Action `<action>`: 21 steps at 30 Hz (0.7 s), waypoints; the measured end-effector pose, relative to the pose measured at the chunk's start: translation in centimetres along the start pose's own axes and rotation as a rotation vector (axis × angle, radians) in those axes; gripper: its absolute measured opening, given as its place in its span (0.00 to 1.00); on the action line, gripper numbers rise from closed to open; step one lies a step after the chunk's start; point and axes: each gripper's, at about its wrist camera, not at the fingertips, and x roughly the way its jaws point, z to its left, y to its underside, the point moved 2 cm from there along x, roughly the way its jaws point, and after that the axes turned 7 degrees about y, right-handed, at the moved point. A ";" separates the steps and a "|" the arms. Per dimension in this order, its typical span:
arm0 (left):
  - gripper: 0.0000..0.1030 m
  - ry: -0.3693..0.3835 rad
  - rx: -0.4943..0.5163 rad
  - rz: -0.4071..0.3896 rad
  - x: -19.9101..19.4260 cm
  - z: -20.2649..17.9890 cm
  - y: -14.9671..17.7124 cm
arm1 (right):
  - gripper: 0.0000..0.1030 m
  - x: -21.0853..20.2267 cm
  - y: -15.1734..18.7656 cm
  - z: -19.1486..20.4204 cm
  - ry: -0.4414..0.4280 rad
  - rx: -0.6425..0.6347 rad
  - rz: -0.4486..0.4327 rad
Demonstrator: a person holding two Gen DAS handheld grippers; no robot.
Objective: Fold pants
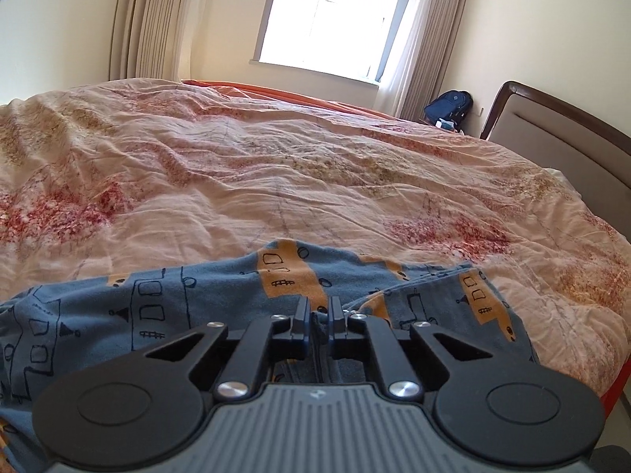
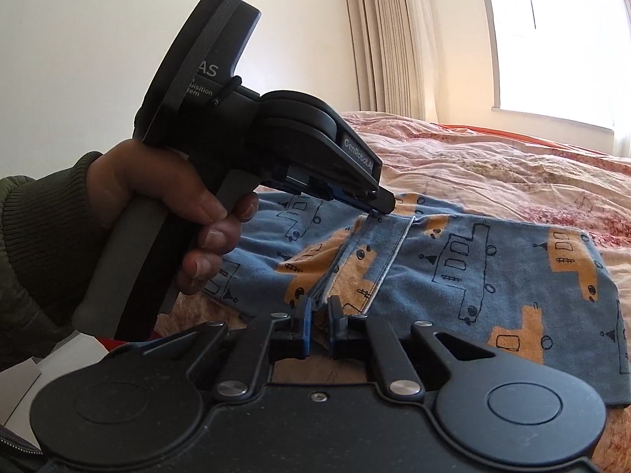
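Beyond both grippers lies a wrinkled bedspread (image 1: 276, 165) under the pants (image 2: 493, 276). Left gripper (image 1: 317, 311) and right gripper (image 2: 318, 313) each pinch the cloth edge. Only the right view shows a hand (image 2: 165, 197).

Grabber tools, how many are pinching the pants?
2. The left gripper pinches the far end of the pants' folded edge; the right gripper pinches the near end.

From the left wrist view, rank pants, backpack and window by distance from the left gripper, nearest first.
1. Pants: clamped in the left gripper.
2. Backpack: far right, beside the headboard.
3. Window: back wall, beyond the bed.
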 end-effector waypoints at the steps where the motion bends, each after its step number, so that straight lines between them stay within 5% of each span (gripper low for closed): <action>1: 0.07 -0.001 -0.006 -0.006 -0.2 0.0 -0.1 | 0.08 -0.1 0.0 0.0 -0.006 -0.003 -0.004; 13: 0.09 -0.049 -0.005 0.014 0.7 0.9 1.2 | 0.11 0.9 0.8 -0.7 -0.046 0.033 0.045; 16: 0.22 -0.071 -0.004 0.006 0.4 0.8 1.1 | 0.35 0.4 0.6 -0.7 -0.037 0.033 0.023; 18: 0.43 -0.082 -0.021 0.000 0.1 0.9 1.0 | 0.66 -0.3 0.5 -1.3 -0.002 0.021 -0.009; 21: 0.56 -0.100 -0.025 -0.014 -0.4 0.9 1.1 | 0.77 -1.5 0.7 -3.2 0.089 0.024 -0.048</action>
